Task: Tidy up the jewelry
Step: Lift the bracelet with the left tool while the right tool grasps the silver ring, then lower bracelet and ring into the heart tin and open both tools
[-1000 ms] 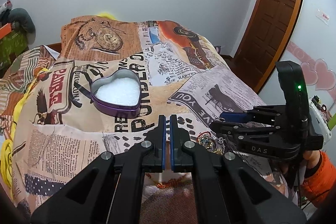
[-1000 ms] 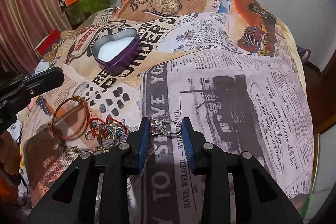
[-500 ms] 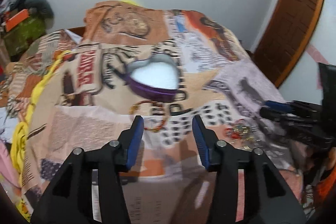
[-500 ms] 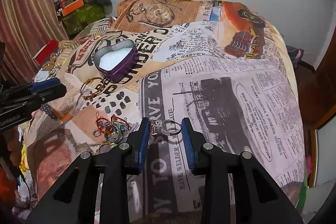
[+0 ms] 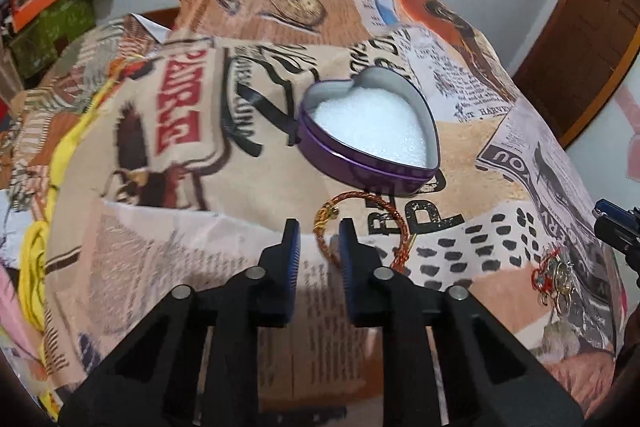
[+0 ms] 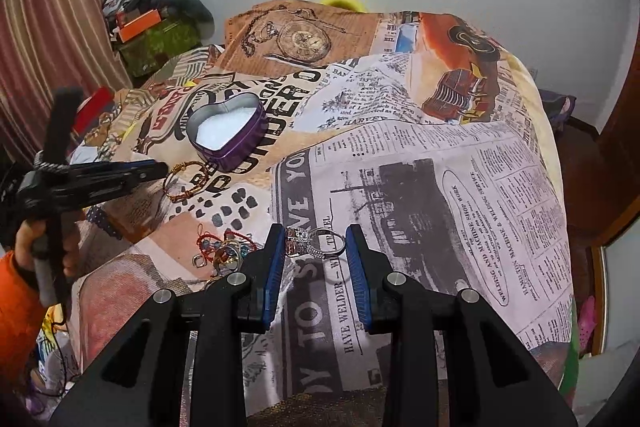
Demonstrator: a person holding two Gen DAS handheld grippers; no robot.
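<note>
A purple heart-shaped tin [image 5: 368, 131] with white padding lies open on the printed bedspread. Just in front of it lies a gold-and-red bracelet [image 5: 360, 223]. My left gripper [image 5: 320, 231] hovers over the bracelet's left arc with its jaws closing; the arc sits between the pads, which do not press on it. From the right wrist view the same tin [image 6: 228, 131], bracelet [image 6: 186, 181] and left gripper [image 6: 156, 169] show at the left. My right gripper [image 6: 316, 235] is shut on a silver stone ring [image 6: 320, 245], held above the cloth.
A tangle of rings and red cord [image 6: 224, 251] lies left of my right gripper, and shows at the right in the left view as the same pile [image 5: 556, 275]. A hand in an orange sleeve [image 6: 24, 267] holds the left gripper. The bed drops off at the right edge [image 6: 560, 227].
My left gripper went from shut to wide open, then narrowed, while moving forward and down. The bracelet now lies by the tin instead of near the pile. The right gripper rose slightly with the ring.
</note>
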